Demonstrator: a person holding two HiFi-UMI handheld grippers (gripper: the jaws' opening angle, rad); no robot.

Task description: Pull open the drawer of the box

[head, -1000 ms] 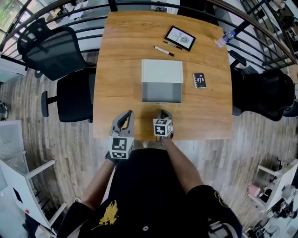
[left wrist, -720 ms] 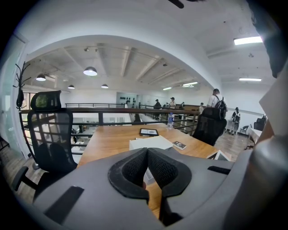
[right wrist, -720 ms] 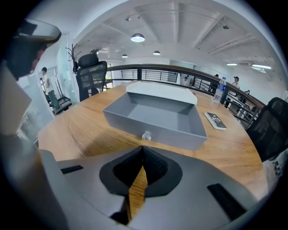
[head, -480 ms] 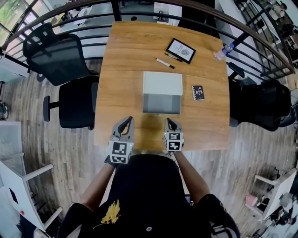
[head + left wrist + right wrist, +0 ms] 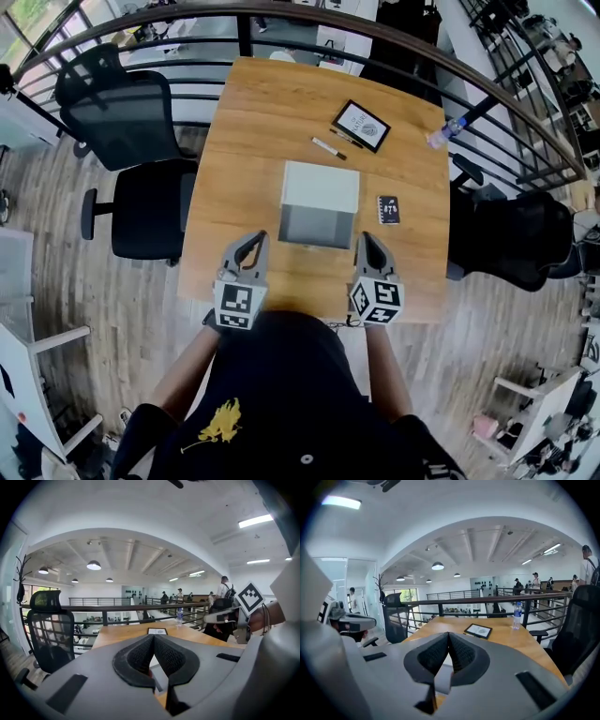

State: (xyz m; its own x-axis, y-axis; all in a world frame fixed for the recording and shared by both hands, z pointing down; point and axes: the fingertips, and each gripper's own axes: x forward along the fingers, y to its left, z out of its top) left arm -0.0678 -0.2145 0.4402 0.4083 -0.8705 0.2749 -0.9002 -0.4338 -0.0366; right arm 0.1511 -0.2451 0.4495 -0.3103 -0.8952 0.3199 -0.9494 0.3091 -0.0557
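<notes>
Left tool point(image 5: 253, 242): tips pressed together, empty, over the near edge of the table point(image 5: 234, 178).
Right tool point(image 5: 366, 240): likewise closed, empty.
Box point(image 5: 320, 187): table centre, 12 o'clock from tools, apart from both.
Notebook point(image 5: 387, 209): 3 o'clock of box.
Pen point(image 5: 328, 148), tablet point(image 5: 362, 126): 12 to 1 o'clock beyond.

Box point(image 5: 320, 199) on table point(image 5: 234, 178) ctr; pen point(image 5: 328, 148) & tablet point(image 5: 362, 126) behind it, notebook point(image 5: 388, 209) just R.
</notes>
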